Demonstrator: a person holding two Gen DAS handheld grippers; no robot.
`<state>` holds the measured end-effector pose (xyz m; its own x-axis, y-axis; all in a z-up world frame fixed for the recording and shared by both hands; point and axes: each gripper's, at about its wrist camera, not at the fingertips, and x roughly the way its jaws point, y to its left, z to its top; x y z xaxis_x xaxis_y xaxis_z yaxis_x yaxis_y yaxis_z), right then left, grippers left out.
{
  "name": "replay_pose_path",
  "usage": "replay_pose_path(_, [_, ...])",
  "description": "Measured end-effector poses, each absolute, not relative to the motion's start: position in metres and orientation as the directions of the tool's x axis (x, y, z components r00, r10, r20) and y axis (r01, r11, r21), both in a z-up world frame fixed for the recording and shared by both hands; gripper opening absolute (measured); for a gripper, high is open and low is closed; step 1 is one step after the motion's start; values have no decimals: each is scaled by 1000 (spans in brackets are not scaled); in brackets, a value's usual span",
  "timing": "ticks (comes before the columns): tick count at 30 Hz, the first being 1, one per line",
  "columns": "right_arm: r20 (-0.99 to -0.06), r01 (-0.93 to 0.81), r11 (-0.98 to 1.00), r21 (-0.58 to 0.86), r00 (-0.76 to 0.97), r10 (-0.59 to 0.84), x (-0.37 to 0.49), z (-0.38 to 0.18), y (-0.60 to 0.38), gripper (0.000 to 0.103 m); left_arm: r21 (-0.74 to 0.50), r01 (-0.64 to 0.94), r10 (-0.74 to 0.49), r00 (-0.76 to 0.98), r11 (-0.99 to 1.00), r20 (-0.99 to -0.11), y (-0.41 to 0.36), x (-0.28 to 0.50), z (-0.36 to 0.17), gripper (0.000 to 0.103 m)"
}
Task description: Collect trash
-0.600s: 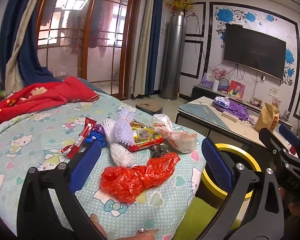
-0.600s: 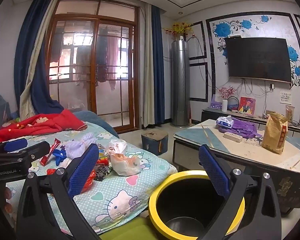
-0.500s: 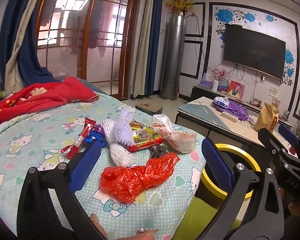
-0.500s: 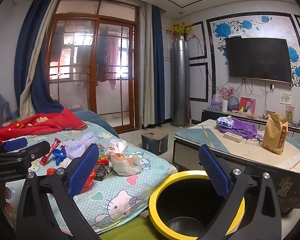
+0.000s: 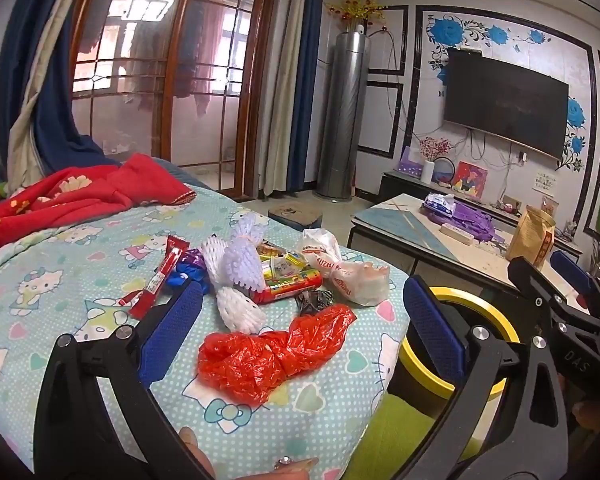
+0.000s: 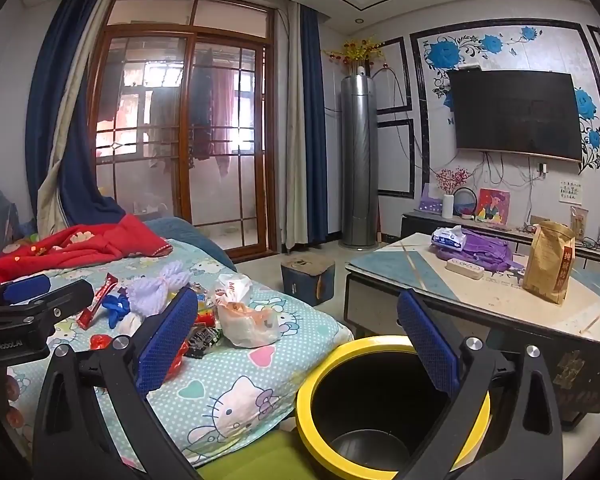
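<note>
Both the left gripper [image 5: 300, 320] and right gripper [image 6: 296, 340] gaped empty: litter lay beside the yellow-rimmed bin [image 6: 312, 384], ready for dropping in.

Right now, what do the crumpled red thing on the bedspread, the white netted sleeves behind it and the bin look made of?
Red bag: thin plastic film, by its glossy, translucent crinkles.
White sleeves: probably soft foam fruit netting, matte, with an open mesh pattern.
Bin: looks like hard plastic, a smooth yellow rim over a dark, slightly shiny inside; metal cannot be ruled out.
</note>
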<state>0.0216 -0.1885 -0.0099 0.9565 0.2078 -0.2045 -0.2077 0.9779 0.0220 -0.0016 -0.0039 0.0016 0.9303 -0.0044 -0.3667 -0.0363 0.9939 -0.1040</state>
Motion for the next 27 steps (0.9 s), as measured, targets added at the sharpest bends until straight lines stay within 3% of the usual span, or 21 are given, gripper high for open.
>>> replay_pose_path(27, [-214,-206,978,25,955,207,25,-12,-190,97,-106,-35,-6,932,994,-362,-2,1,0,92])
